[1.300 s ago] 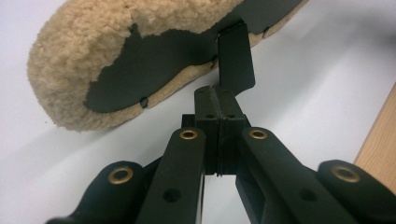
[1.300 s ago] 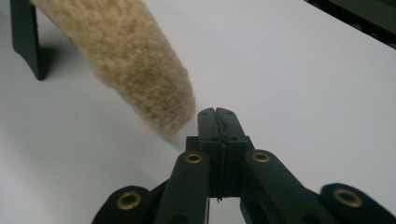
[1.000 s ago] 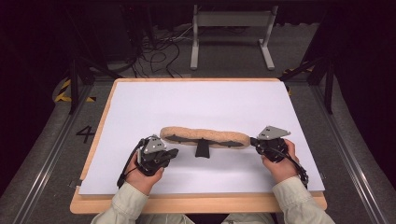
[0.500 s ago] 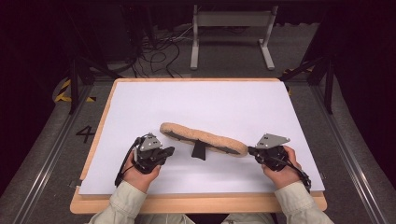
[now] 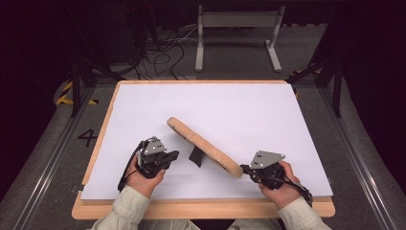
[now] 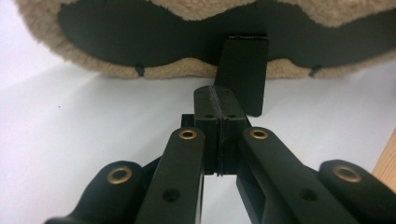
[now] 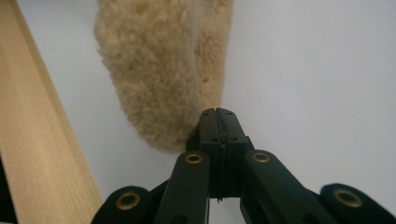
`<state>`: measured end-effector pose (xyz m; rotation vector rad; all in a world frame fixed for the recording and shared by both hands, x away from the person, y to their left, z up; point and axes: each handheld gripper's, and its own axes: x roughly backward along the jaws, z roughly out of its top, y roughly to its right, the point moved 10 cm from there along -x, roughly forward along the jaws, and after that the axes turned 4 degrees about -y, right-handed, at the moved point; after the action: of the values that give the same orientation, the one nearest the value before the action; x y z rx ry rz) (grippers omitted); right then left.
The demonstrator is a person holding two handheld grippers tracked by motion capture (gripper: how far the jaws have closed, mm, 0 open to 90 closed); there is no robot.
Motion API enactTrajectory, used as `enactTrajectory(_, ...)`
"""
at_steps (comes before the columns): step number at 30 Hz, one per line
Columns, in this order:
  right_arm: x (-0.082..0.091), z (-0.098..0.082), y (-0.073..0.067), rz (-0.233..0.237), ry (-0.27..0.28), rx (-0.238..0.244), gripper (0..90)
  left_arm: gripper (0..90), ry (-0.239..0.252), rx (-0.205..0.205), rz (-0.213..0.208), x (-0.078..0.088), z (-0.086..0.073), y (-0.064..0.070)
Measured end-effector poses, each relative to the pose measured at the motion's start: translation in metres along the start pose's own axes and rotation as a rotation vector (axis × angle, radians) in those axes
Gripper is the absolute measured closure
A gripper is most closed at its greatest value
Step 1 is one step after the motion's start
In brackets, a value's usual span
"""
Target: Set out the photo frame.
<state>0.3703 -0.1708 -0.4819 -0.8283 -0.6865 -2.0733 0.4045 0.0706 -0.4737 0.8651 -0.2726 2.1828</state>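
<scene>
Compared with one second earlier, the fleece-covered pad (image 5: 204, 145) has swung from lying level across the lower middle of the high view to a diagonal, its far end now pointing to the upper left and its near end to the lower right, and the right gripper (image 5: 247, 169) has shifted toward the lower right corner along with that near end. Positioned on the white sheet (image 5: 249, 110), the pad stands on edge, its tan fleece face turned to the upper right and its dark backing (image 6: 187, 32) turned toward the left gripper, as seen in the left gripper view. From the backing, a black strap (image 5: 196, 156) hangs down to the sheet at mid-length. In the right gripper view, the right gripper (image 7: 218, 116) has its jaws closed fully together, with their tips against the rounded near end of the pad (image 7: 159, 70); whether any fleece is pinched between them cannot be determined. Located at the lower left of the high view, the left gripper (image 5: 173, 155) sits just beside the strap, and in the left gripper view (image 6: 217, 95) its jaws are closed flush with nothing held, tips right in front of the strap (image 6: 243, 70). Beneath the sheet, the wooden board (image 5: 201, 209) shows as a pale border along the bottom edge. Both sleeves enter from the bottom of the frame.
</scene>
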Motion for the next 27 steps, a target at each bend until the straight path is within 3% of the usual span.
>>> enactTrajectory(3, -0.001, 0.006, -0.011, 0.022, 0.003, 0.029, 90.0, 88.8, -0.001, 0.007, -0.013, 0.0, 0.0, 0.003)
enactTrajectory(6, -0.002, 0.007, -0.015, 0.031, 0.005, 0.034, 90.0, 88.8, -0.005, -0.013, -0.034, -0.002, 0.0, 0.01)
enactTrajectory(12, 0.002, 0.007, -0.004, 0.006, 0.031, -0.001, 90.0, 89.3, -0.023, -0.049, -0.088, -0.015, 0.002, 0.031)
enactTrajectory(17, 0.006, 0.004, 0.007, -0.014, 0.044, -0.039, 90.0, 89.2, -0.041, -0.052, -0.129, -0.033, 0.001, 0.049)
enactTrajectory(20, 0.007, 0.003, 0.009, -0.02, 0.044, -0.044, 90.0, 89.0, -0.048, -0.06, -0.131, -0.046, 0.001, 0.055)
enactTrajectory(27, 0.007, 0.001, 0.011, -0.029, 0.04, -0.047, 90.0, 89.2, -0.071, -0.026, -0.117, -0.07, -0.002, 0.061)
